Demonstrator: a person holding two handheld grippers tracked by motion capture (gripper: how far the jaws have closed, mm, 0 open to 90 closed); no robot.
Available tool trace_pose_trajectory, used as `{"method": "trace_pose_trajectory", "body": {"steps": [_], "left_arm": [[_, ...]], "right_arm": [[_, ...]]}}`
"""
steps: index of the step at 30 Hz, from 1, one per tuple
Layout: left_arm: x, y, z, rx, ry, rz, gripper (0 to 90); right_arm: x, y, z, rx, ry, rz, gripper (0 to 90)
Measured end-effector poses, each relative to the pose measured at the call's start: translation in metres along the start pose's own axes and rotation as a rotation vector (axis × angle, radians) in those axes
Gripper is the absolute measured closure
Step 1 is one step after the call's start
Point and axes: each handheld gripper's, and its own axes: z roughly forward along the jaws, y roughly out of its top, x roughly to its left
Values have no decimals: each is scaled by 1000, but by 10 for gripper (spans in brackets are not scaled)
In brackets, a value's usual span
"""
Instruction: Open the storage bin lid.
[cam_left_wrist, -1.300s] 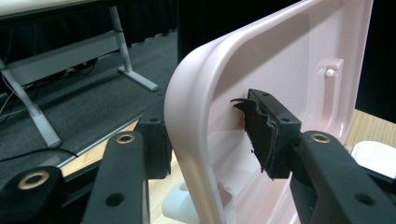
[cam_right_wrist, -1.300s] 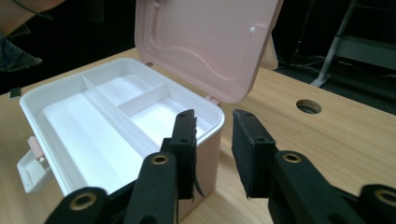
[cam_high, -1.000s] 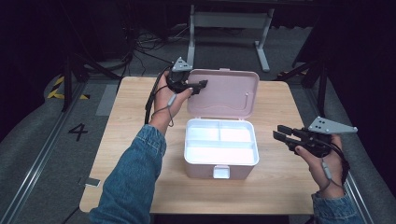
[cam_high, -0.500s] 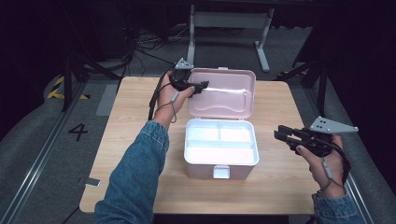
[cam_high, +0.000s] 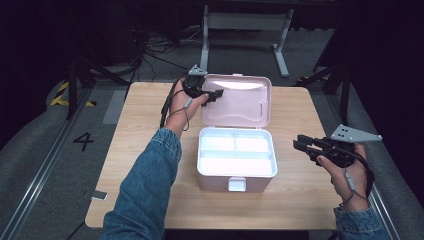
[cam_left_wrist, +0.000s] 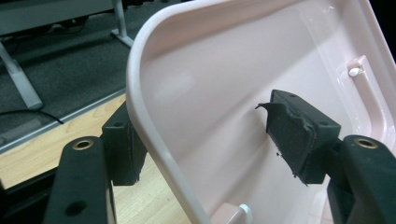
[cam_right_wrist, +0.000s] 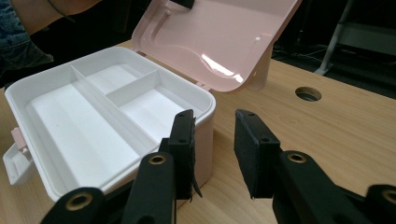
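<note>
Left gripper (cam_high: 214, 95), its jaws just having been opening, is straddling the rim of the raised pink lid (cam_high: 240, 102), pads no longer pressing, seemingly releasing it; the white box (cam_high: 237, 172) is sitting mid-table; right gripper (cam_high: 304, 146) is waiting alongside, half-open and empty.

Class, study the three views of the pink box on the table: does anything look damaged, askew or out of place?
One thing: the rubber pad on the left claw is torn and ragged at its edges. Otherwise the box sits square on the table, lid raised, and its white tray is empty.
</note>
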Motion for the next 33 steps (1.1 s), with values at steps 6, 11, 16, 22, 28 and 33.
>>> {"method": "trace_pose_trajectory", "body": {"steps": [6, 11, 16, 22, 28, 33], "left_arm": [[3, -4, 4, 26, -2, -15, 326], [6, -8, 9, 45, 0, -32, 320], [8, -10, 12, 58, 3, -46, 313], [10, -13, 14, 91, 16, -59, 311], [11, -15, 15, 147, 49, -68, 331], [12, -17, 17, 185, 59, -71, 341]], "right_arm": [[-1, -1, 2, 8, 3, 2, 692], [-1, -2, 3, 12, 4, 5, 692], [-1, -3, 5, 17, 5, 7, 692], [-2, -4, 7, 21, 8, 12, 691], [-3, -5, 7, 25, 11, 12, 684], [-3, -5, 7, 24, 12, 17, 684]]}}
